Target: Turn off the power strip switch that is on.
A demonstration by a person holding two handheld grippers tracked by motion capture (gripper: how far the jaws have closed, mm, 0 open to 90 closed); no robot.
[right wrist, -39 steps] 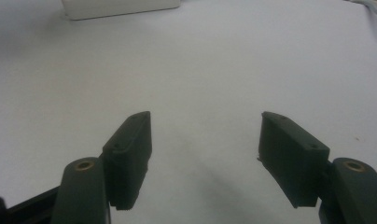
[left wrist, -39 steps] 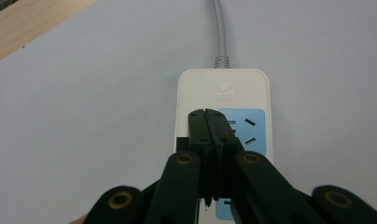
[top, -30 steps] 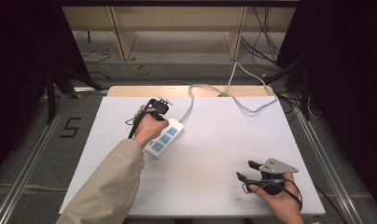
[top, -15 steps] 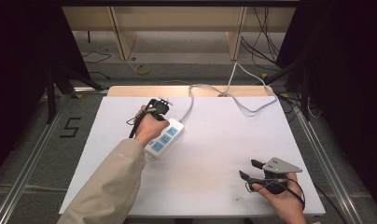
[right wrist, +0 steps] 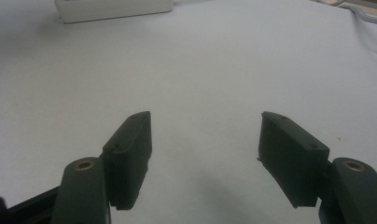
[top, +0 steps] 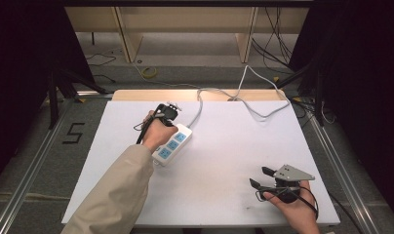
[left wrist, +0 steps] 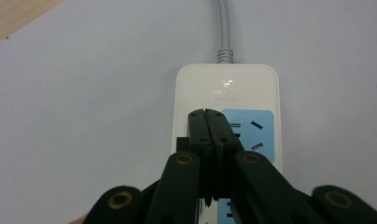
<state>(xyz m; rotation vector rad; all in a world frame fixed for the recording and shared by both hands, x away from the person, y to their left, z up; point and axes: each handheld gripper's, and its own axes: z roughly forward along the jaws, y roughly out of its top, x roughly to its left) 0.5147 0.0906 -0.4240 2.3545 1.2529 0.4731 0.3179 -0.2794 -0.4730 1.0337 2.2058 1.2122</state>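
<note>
High view, bottom right of the frame: the right gripper [top: 261, 177] sits low over the white worktop [top: 234, 161], in a hand at the near edge. Its jaws are spread wide and nothing is between them. Since a second ago this hand has slid a tiny bit toward the bottom right corner, so it looks like it is just waiting.

Right gripper view shows the same thing: two black jaws far apart over bare white, with the power strip [right wrist: 114, 9] far off at the top left.

Next, a sleeve [top: 114, 195] comes up from the bottom left to the middle left of the frame. It leads to the left gripper [top: 169, 116], which rests on the power strip [top: 171, 144]. That strip lies on the worktop at the middle left, tilted, with blue sockets on top.

Left gripper view makes it clear: the left gripper [left wrist: 209, 114] has its jaws pressed together, holding nothing. The tips sit on the strip by the first blue socket [left wrist: 248, 133]. Nothing has changed here for a second. I think the tips are pushing a switch on the strip, but I cannot see one.

Farther back, the grey cord [top: 244, 92] runs from the strip to the top of the worktop and off the far edge.
</note>
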